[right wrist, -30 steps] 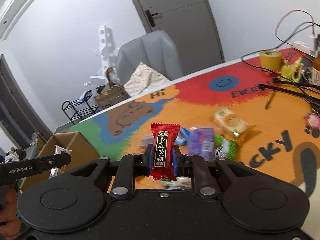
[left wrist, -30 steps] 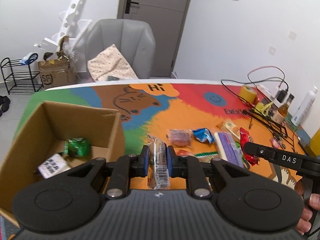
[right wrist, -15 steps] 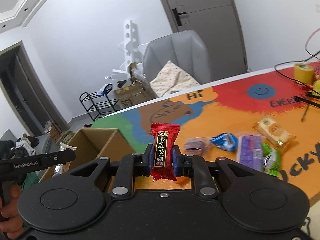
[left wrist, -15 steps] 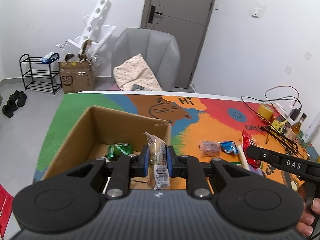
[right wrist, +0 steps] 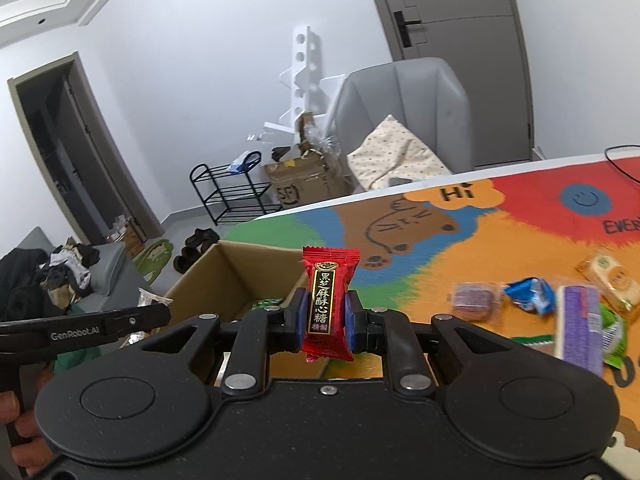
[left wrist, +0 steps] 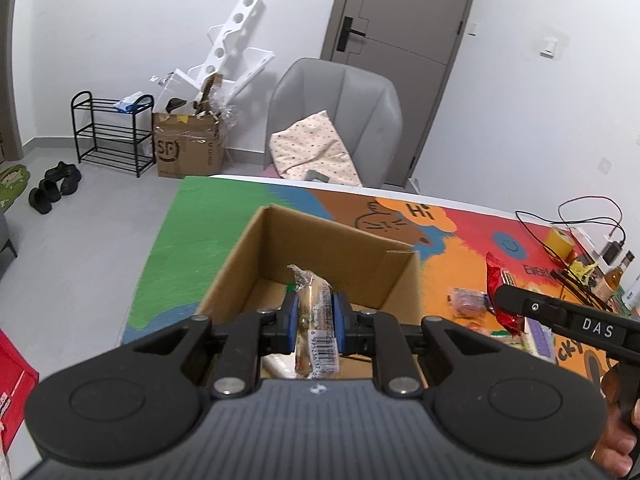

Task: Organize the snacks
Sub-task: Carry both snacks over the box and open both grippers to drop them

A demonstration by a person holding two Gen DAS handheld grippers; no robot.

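L tool (left wrist: 316,322) is clamped on a clear-wrapped bar (left wrist: 314,320), held upright w/ the barcode side facing the cam, digits only partly legible. It hangs over the open box (left wrist: 320,248), so the bar looks set for a drop; judged, release is the next step. The box sits at the green L end of the tabletop (left wrist: 192,240), prob. so both hands can reach it, w/ the loose snacks off to its right. Inside, a green pack (right wrist: 266,303) shows by the near wall; the rest is hidden behind the tools.

R tool (right wrist: 324,318) is closed on a red candy (right wrist: 326,304), pinched at mid-body so the label stands upright: black strip w/ gold Chinese chars, 黑芝麻酥心糖. It sits at the box's right wall, not yet over the opening as far as I can tell.

Further right on the orange part, still unsorted: pink pack (right wrist: 474,300), blue pack (right wrist: 530,300), purple bar (right wrist: 580,328), yellow biscuit (right wrist: 612,278).

Other writing: "GenRobot.AI" on L tool's side, "DAS" on R tool's side, "Hi" and "EVER…" on the tabletop, "SF" on the floor carton (left wrist: 188,150).
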